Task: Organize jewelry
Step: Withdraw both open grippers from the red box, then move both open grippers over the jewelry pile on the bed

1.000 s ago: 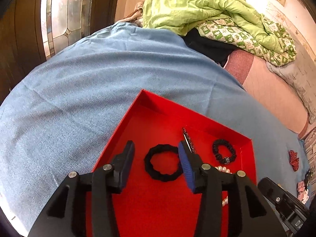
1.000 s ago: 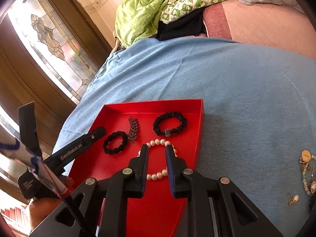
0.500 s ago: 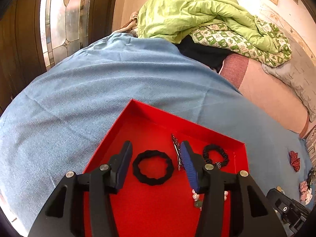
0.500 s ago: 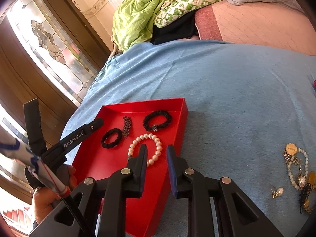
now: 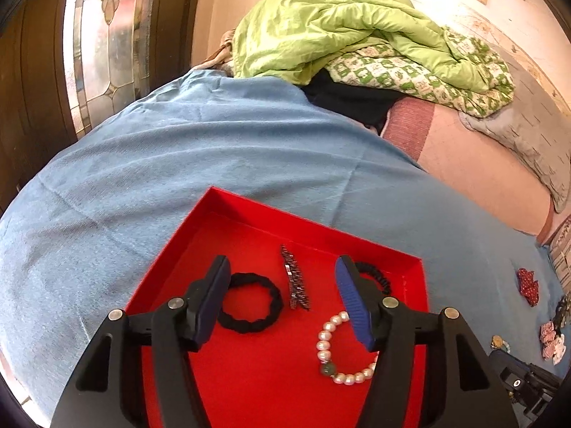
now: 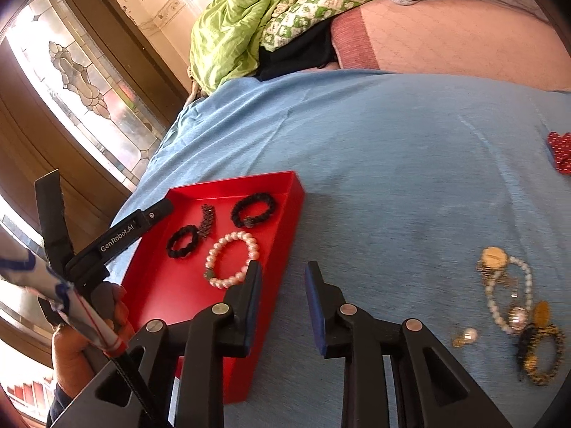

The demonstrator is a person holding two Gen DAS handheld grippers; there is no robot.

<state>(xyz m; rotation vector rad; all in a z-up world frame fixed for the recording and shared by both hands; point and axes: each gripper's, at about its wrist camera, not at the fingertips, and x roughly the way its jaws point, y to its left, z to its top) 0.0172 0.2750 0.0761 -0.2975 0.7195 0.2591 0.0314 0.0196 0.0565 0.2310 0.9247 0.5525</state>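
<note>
Left fingers (image 5: 282, 299): spreading, nothing pinched, poised over the tray (image 5: 249, 221) above the black scrunchie (image 5: 249, 303) and beaded clip (image 5: 294, 278).

Right fingers (image 6: 282, 303): parting, empty, over the bed's blue cover (image 6: 392, 142) just past the tray edge, facing the loose pile (image 6: 510, 306) I judge comes next.

Tray holds: pearl bracelet (image 6: 232, 260), second black band (image 6: 253, 208).

Change: a second ago my right fingers straddled the pearls; now they are clear of them.
</note>
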